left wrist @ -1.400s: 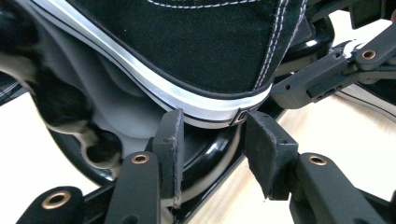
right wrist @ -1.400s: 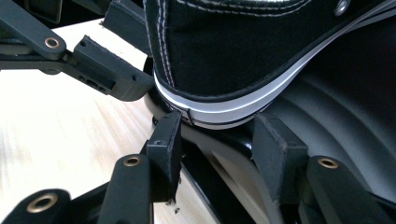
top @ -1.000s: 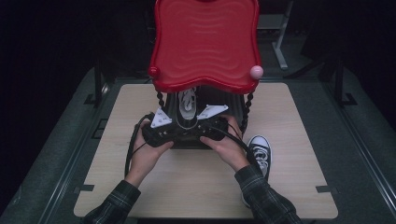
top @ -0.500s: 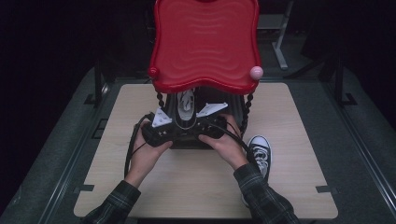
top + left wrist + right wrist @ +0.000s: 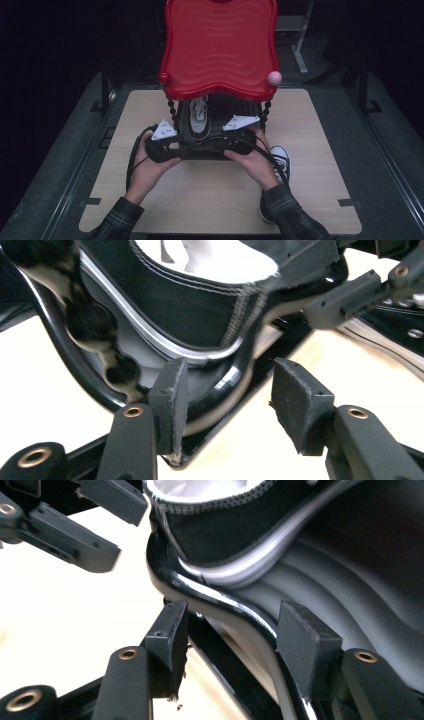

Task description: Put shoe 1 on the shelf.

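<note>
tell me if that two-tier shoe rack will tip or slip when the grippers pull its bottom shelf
The shoe rack looks top-heavy: its wide red top shelf sits on thin beaded posts, so it may wobble. The black lower shelf has a glossy rim that could slip between the pads. The sneaker on it probably steadies it slightly.

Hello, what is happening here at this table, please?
A person holds a tool in each hand at the front edge of a small two-tier stand. The left tool and the right tool are both open, jaws on either side of the black lower tray's rim. A black sneaker lies on that tray under the red top tray. Another sneaker lies on the table.
</note>
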The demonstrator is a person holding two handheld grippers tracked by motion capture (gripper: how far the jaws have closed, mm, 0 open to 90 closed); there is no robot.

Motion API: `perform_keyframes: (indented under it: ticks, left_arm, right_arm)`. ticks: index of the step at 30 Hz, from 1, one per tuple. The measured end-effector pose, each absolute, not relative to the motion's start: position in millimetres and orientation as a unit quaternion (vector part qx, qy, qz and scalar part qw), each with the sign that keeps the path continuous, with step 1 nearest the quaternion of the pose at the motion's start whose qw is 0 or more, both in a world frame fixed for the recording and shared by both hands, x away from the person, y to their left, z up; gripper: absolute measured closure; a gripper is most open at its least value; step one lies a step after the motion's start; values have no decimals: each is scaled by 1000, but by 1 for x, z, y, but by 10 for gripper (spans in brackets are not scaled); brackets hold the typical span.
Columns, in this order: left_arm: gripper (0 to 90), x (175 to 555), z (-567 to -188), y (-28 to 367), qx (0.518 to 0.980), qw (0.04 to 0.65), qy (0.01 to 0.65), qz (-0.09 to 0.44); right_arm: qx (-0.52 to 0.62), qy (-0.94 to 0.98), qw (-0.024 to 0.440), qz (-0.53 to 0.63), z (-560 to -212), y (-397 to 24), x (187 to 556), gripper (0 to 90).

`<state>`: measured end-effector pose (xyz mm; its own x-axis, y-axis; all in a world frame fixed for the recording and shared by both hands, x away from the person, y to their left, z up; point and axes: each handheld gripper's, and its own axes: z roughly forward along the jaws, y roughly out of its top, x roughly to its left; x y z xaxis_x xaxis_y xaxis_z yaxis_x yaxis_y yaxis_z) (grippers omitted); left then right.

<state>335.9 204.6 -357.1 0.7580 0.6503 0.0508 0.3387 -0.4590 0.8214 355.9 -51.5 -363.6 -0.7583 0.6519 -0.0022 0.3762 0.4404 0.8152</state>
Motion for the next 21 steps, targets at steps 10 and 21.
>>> perform_keyframes:
  ticks: [10,21]
  left_arm:
    - [436,313,-368,217,847,419,290,152]
    - [422,293,-402,234,861,389,302,123]
  right_arm:
    - [322,824,155,439,-367,-86,333,468]
    - [360,808,164,436,-375,-140,302,461]
